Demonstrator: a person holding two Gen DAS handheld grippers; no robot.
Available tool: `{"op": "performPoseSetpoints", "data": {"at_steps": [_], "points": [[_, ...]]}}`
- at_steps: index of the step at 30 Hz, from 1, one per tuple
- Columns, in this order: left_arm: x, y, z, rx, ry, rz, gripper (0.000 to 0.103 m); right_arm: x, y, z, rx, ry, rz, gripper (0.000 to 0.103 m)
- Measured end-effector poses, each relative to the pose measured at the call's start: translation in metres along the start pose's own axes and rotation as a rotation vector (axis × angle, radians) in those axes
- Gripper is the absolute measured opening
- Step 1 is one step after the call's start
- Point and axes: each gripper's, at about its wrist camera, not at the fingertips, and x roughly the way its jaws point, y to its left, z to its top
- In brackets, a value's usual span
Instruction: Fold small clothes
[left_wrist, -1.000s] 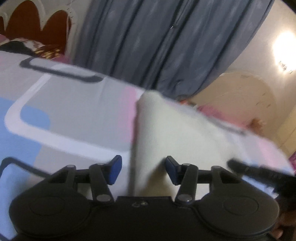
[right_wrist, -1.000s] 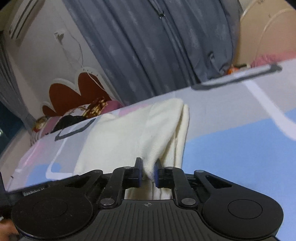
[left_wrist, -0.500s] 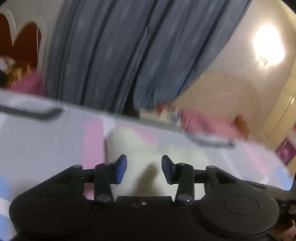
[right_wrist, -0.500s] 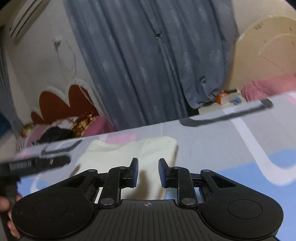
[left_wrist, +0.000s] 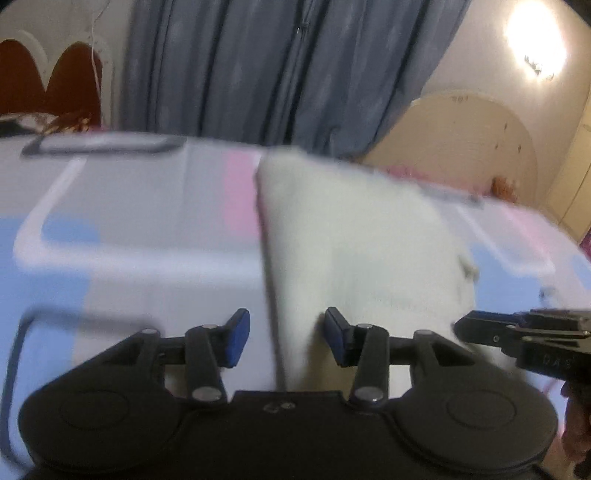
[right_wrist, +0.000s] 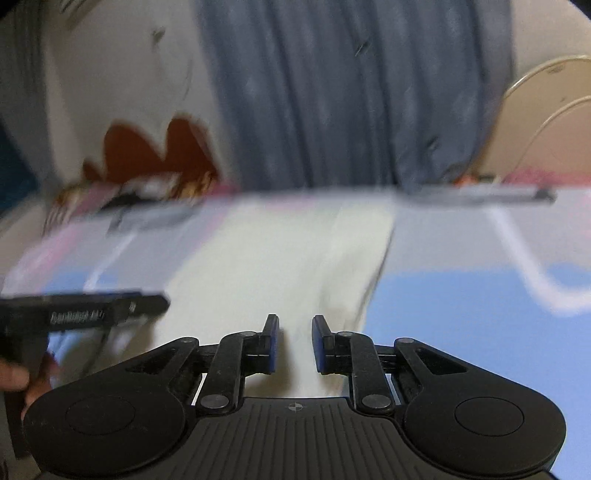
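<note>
The right tongs, a second ago clamped on the cream garment, now gape empty; the left tongs stay apart over the bed.

The cream garment is soft, matt cloth lying on a smooth printed bed sheet. Both grippers, left and right, are matt black plastic with metal pivot pins. Far behind hangs a grey-blue cloth curtain.
</note>
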Motion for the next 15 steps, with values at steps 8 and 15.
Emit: {"op": "performPoseSetpoints", "data": {"at_steps": [8, 15], "points": [[-0.026, -0.008, -0.026, 0.067, 0.008, 0.066, 0.076, -0.036, 0.011, -0.026, -0.020, -0.040, -0.083, 0.026], [-0.026, 0.012, 0.010, -0.059, -0.034, -0.022, 0.074, -0.037, -0.008, -0.018, 0.088, -0.040, -0.046, 0.045]]}}
